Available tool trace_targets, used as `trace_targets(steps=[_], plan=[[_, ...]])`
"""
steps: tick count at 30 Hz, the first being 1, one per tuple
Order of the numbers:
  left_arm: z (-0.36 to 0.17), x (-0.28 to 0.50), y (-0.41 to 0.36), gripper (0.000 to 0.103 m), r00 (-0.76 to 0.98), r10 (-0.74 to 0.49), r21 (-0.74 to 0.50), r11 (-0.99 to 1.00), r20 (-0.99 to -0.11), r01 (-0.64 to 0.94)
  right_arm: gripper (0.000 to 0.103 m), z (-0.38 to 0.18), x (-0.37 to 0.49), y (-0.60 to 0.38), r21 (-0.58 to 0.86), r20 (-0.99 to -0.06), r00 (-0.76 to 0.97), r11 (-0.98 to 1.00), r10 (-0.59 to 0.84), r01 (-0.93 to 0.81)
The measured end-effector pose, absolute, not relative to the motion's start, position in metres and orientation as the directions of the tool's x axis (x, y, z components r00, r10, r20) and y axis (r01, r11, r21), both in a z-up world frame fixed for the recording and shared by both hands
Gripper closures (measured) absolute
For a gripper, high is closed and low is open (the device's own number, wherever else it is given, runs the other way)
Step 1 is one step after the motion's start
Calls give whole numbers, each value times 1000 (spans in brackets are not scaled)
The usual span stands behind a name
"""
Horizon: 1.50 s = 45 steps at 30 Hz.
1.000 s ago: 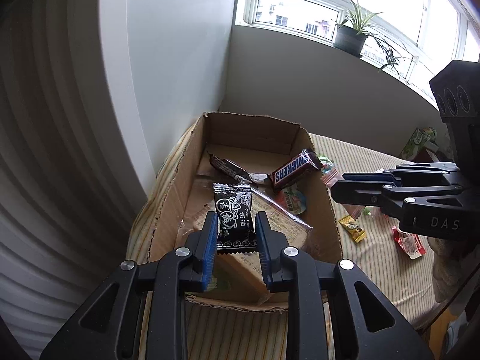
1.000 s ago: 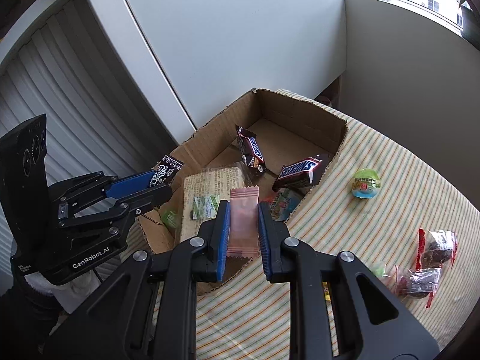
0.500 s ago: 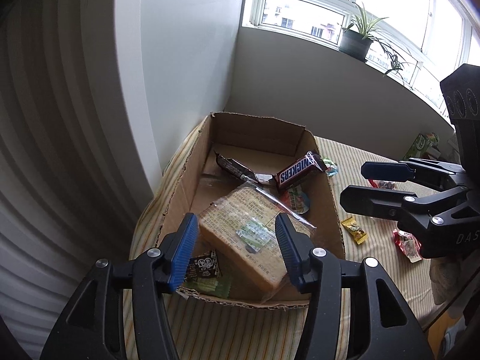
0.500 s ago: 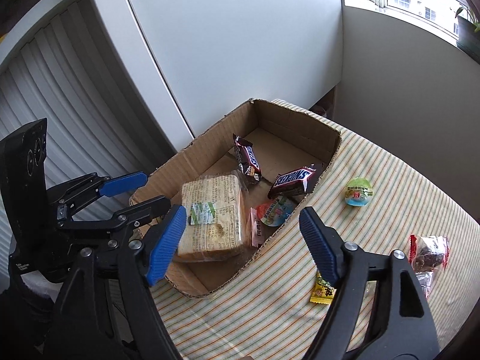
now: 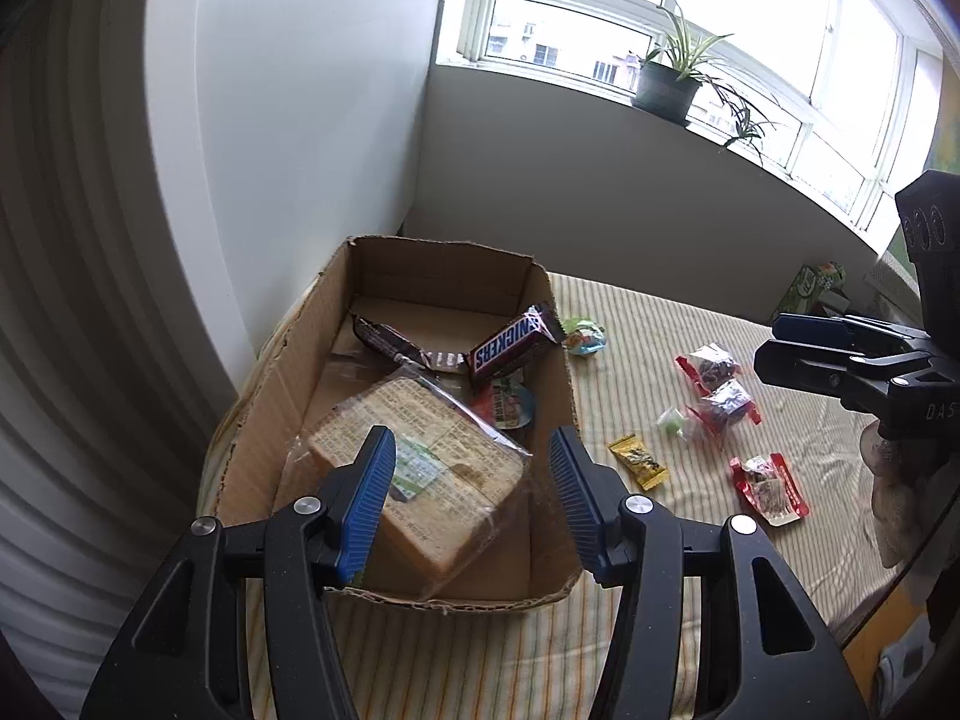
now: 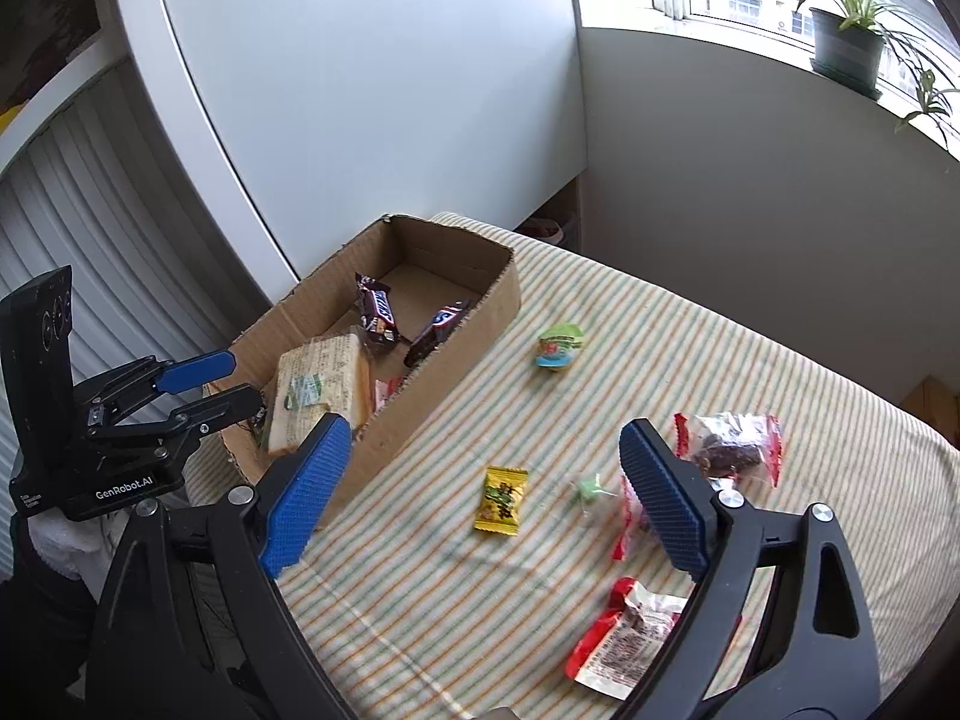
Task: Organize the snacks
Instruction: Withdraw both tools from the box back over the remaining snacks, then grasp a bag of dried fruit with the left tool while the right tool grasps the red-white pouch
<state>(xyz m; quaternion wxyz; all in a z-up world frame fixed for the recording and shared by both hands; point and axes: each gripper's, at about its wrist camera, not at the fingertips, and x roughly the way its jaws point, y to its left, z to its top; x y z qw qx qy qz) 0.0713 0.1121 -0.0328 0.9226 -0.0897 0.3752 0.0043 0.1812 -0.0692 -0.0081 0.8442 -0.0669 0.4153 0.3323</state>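
A cardboard box (image 5: 258, 420) (image 6: 474, 324) on the striped cloth holds a wrapped bread loaf (image 5: 444, 468) (image 6: 318, 378), a Snickers bar (image 5: 510, 345) (image 6: 435, 330) and another dark bar (image 5: 390, 345). My left gripper (image 5: 471, 450) hangs open over the box's near end, above the loaf and holding nothing. The right gripper (image 6: 485, 438) is over the cloth beside the box; its jaws are opening, nothing between them. Below it lie a yellow candy (image 6: 501, 498) (image 5: 639, 461), a small green candy (image 6: 591, 489) and red-wrapped snacks (image 6: 729, 447) (image 6: 624, 642).
A round green jelly cup (image 6: 559, 348) (image 5: 585, 336) sits just outside the box. A green carton (image 5: 810, 288) stands at the far side of the table. A white wall and ribbed shutter rise behind the box. A potted plant (image 5: 666, 84) is on the windowsill.
Both grippers opened: the left let go of a black packet, the right of a pink packet, into the box. The right gripper then swung right, out over the loose snacks.
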Motion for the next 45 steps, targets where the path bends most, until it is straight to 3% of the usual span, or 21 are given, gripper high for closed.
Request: trace_targets(steps=[20, 30, 45], plan=[[-41, 86, 8, 50, 677, -212, -181, 976, -704, 118, 10, -48, 187, -209, 173, -795, 460, 874, 396, -453], [-50, 114, -30, 50, 639, -237, -148, 970, -732, 191, 10, -74, 171, -210, 132, -827, 366, 781, 425, -610], [-78, 177, -77, 50, 532, -277, -107, 939, -800, 328, 10, -99, 171, -189, 71, -861, 185, 474, 473, -878]])
